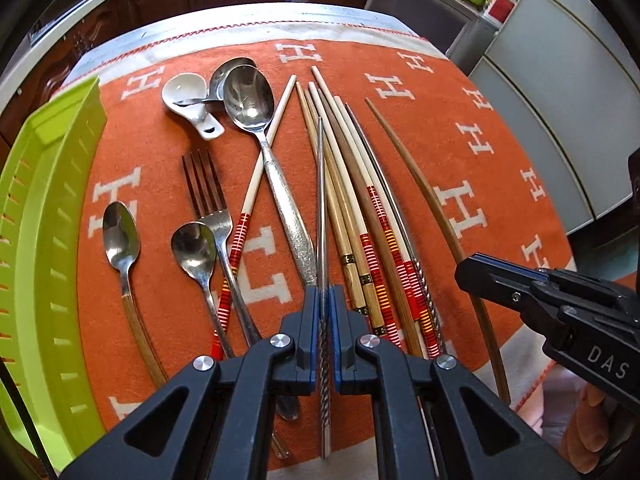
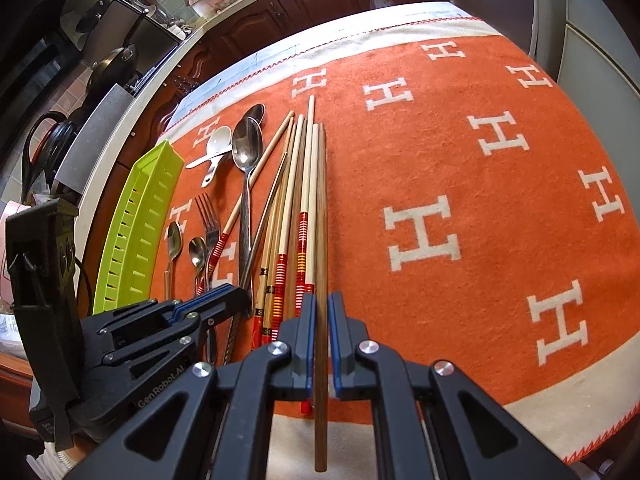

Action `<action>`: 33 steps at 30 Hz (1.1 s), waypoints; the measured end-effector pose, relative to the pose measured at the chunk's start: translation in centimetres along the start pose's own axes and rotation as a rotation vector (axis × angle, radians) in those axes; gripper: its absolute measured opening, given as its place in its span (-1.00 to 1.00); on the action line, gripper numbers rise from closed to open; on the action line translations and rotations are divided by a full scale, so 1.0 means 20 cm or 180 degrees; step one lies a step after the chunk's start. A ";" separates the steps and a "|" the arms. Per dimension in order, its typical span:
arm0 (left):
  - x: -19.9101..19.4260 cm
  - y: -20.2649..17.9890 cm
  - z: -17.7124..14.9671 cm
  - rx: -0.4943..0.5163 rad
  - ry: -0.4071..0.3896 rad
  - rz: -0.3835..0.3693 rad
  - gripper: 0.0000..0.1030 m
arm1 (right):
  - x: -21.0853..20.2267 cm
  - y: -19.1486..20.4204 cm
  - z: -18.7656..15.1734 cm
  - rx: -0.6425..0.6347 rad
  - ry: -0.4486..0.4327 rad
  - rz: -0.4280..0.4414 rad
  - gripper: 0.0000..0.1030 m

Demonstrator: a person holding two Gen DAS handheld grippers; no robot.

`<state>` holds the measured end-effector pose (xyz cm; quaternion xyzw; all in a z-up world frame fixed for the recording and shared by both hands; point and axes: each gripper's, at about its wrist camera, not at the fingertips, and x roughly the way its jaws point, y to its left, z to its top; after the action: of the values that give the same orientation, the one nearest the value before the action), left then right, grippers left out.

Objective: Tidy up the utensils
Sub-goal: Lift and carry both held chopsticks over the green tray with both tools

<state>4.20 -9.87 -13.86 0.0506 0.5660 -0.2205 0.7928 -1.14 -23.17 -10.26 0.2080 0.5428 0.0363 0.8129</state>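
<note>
Orange H-lettered cloth (image 2: 460,152), "DAS"-marked right gripper (image 1: 464,270)

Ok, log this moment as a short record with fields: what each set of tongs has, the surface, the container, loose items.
left tongs: closed on metal chopstick
right tongs: straddling dark wooden chopstick; grip cannot be confirmed
surface: orange blanket with white H pattern
container: green tray, left edge, no utensils visible inside
loose items: fork, large spoon, bundle of chopsticks
</note>
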 end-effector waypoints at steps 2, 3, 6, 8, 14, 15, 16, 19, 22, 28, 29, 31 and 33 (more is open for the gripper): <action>0.01 -0.03 0.01 0.0063 0.0026 0.0090 -0.92 | 0.00 0.00 0.00 -0.0006 0.0007 0.0008 -0.88; 0.02 -0.04 0.01 0.0085 0.0034 0.0127 -0.92 | 0.00 0.00 0.00 -0.0006 0.0009 0.0016 -0.88; 0.02 -0.06 0.02 0.0109 0.0104 0.0221 -0.91 | 0.00 -0.01 0.00 0.0003 0.0006 0.0021 -0.88; 0.02 -0.05 0.02 0.0061 0.0183 0.0203 -0.91 | -0.01 -0.02 0.00 0.0009 -0.0007 0.0027 -0.88; 0.01 -0.04 0.00 0.0067 0.0230 0.0233 -0.91 | 0.00 -0.04 -0.01 0.0042 0.0023 0.0069 -0.88; 0.01 -0.04 0.00 0.0052 0.0251 0.0230 -0.88 | 0.00 -0.04 -0.01 0.0039 0.0029 0.0073 -0.88; 0.01 -0.04 0.00 0.0027 0.0284 0.0221 -0.83 | 0.00 -0.03 -0.01 0.0028 0.0028 0.0071 -0.88; 0.02 -0.04 0.00 0.0001 0.0331 0.0188 -0.79 | -0.01 -0.03 -0.01 -0.0006 0.0017 0.0073 -0.88; 0.02 -0.03 0.00 0.0015 0.0326 0.0182 -0.79 | 0.00 -0.03 -0.01 -0.0006 0.0028 0.0089 -0.88; 0.00 0.03 0.00 -0.0184 0.0282 -0.0074 -0.93 | -0.01 -0.02 -0.02 0.0009 0.0031 0.0104 -0.88; -0.01 0.05 -0.01 -0.0236 0.0265 -0.0126 -0.93 | -0.02 -0.01 -0.02 0.0006 0.0021 0.0111 -0.88; -0.04 0.07 -0.02 -0.0268 0.0192 -0.0158 -0.94 | -0.03 -0.01 -0.02 0.0001 0.0007 0.0127 -0.88; -0.09 0.08 -0.03 -0.0294 0.0103 -0.0213 -0.94 | -0.04 0.00 -0.02 0.0002 0.0000 0.0140 -0.88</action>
<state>3.85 -7.73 -12.64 -0.0015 0.5897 -0.2197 0.7772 -1.81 -23.28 -9.79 0.2201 0.5381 0.0540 0.8118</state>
